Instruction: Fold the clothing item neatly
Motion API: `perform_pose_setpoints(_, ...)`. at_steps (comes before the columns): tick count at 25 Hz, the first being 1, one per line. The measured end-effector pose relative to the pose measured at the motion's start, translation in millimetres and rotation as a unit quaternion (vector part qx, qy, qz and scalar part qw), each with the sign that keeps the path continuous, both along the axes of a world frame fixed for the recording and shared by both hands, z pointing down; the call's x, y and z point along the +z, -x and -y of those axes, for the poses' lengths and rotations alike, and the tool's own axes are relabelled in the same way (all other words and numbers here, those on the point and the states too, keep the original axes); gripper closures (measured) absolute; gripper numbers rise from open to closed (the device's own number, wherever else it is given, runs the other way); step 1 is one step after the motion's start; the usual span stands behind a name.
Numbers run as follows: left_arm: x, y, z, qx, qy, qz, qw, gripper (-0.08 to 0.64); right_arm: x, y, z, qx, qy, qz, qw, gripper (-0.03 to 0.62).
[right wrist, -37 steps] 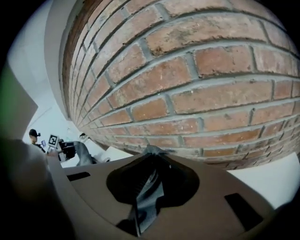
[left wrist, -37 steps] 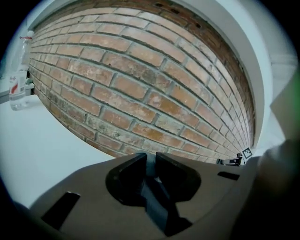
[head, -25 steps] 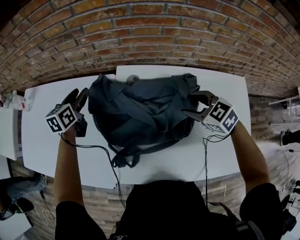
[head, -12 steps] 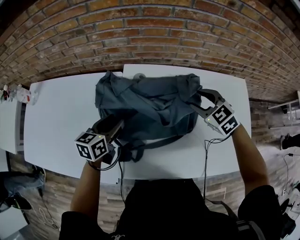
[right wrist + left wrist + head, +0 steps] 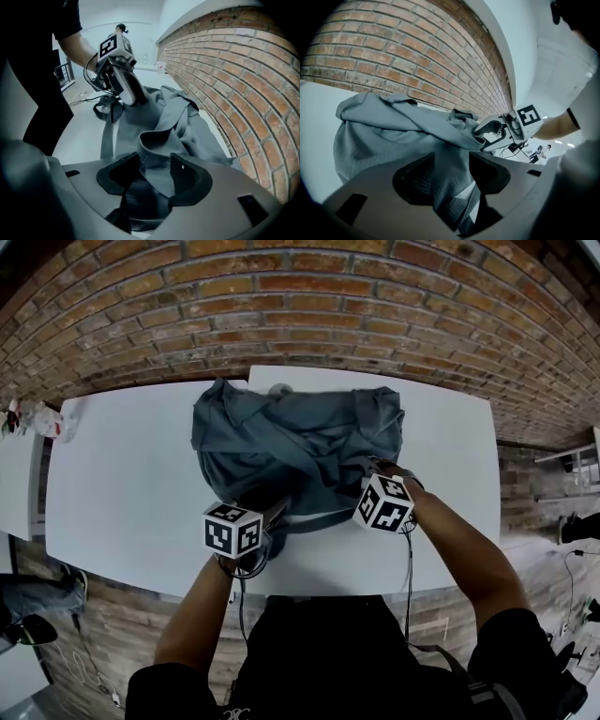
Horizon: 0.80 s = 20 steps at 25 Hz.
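A crumpled grey-blue garment (image 5: pixel 291 442) lies in a heap on the white table (image 5: pixel 112 474), with a long strap (image 5: pixel 323 517) trailing along its near edge. My left gripper (image 5: pixel 277 512) is at the garment's near-left edge. In the left gripper view its jaws stand wide, with a fold of the garment (image 5: pixel 393 131) running between them (image 5: pixel 452 171). My right gripper (image 5: pixel 362 471) is at the near-right edge, pointing steeply down. A raised fold of cloth (image 5: pixel 154 150) stands between its wide jaws (image 5: pixel 154 174). Each gripper shows in the other's view: the right gripper (image 5: pixel 494 131) and the left gripper (image 5: pixel 124 84).
A brick wall (image 5: pixel 281 315) runs behind the table. The table's near edge (image 5: pixel 309 592) lies just below my hands, and cables (image 5: pixel 409 559) hang over it. Another white table with small items (image 5: pixel 33 418) stands at the far left.
The left gripper swung from the garment's left side to its near edge. The right gripper came from the right side down to the near-right edge. Cloth now sits between both pairs of jaws.
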State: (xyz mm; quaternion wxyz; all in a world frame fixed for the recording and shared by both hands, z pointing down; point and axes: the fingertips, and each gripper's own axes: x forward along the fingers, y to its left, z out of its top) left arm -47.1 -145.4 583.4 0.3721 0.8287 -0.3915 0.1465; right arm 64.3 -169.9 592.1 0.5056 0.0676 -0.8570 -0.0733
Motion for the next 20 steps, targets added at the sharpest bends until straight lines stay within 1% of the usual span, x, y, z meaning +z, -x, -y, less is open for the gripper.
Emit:
perform_pose_setpoints(1, 4.5, 0.4, 0.8, -0.002, 0.005, 0.007, 1.0000, 0.342, 1.4, 2.2, 3.9, 0.003, -0.006, -0.005, 1.000, 0.374)
perform_pose_setpoints(2, 7.9, 0.8, 1.5, -0.002, 0.009, 0.013, 0.9999, 0.342, 0.7, 3.7, 8.4, 0.009, -0.013, -0.007, 1.000, 0.407)
perform_pose_setpoints(3, 10.6, 1.0, 2.1, -0.002, 0.013, 0.019, 0.9997, 0.342, -1.9, 4.5, 13.3, 0.015, -0.018, -0.007, 1.000, 0.505)
perform_pose_setpoints(4, 13.0, 1.0, 2.2, -0.001, 0.017, 0.023, 0.9996, 0.342, -5.6, 4.6, 18.5, 0.021, -0.021, -0.005, 1.000, 0.578)
perform_pose_setpoints(6, 18.0, 1.1, 1.6, 0.003, 0.025, 0.030, 0.9992, 0.342, -15.2, 4.0, 31.4, 0.038, -0.008, 0.009, 0.999, 0.579)
perform_pose_setpoints(9, 25.1, 1.1, -1.8, 0.008, 0.034, 0.039, 0.9986, 0.342, -38.4, 2.3, 69.2, 0.082, 0.023, 0.052, 0.995, 0.580)
perform_pose_setpoints(10, 26.7, 0.7, -2.9, 0.010, 0.035, 0.041, 0.9985, 0.342, -48.1, -0.1, 89.6, 0.097, 0.024, 0.064, 0.993, 0.580)
perform_pose_setpoints(12, 28.6, -0.2, -3.8, 0.014, 0.036, 0.046, 0.9982, 0.342, -69.3, -10.9, 144.7, 0.141, 0.006, 0.086, 0.986, 0.580)
perform_pose_setpoints(13, 29.8, -0.3, -3.4, 0.015, 0.037, 0.047, 0.9981, 0.342, -81.8, -19.6, 177.4, 0.176, -0.012, 0.099, 0.979, 0.580)
perform_pose_setpoints(14, 31.4, 0.0, -2.9, 0.016, 0.039, 0.049, 0.9979, 0.342, -96.1, -29.8, 209.7, 0.217, -0.035, 0.115, 0.969, 0.580)
perform_pose_setpoints(15, 33.1, 0.4, -2.5, 0.016, 0.041, 0.051, 0.9977, 0.342, -111.5, -40.1, 237.4, 0.256, -0.060, 0.133, 0.956, 0.578)
perform_pose_setpoints(16, 34.4, 0.6, -2.1, 0.015, 0.043, 0.052, 0.9976, 0.342, -126.1, -49.4, 257.5, 0.285, -0.085, 0.149, 0.943, 0.572)
perform_pose_setpoints(17, 34.9, 0.6, -1.7, 0.014, 0.043, 0.053, 0.9976, 0.342, -137.9, -57.1, 269.2, 0.302, -0.105, 0.160, 0.934, 0.544)
perform_pose_setpoints(18, 35.3, 0.7, -1.4, 0.014, 0.043, 0.055, 0.9975, 0.342, -145.7, -63.2, 274.2, 0.310, -0.121, 0.163, 0.929, 0.495)
perform_pose_setpoints(20, 36.3, 1.1, -1.6, 0.017, 0.041, 0.059, 0.9973, 0.342, -148.1, -72.8, 271.3, 0.313, -0.142, 0.155, 0.926, 0.467)
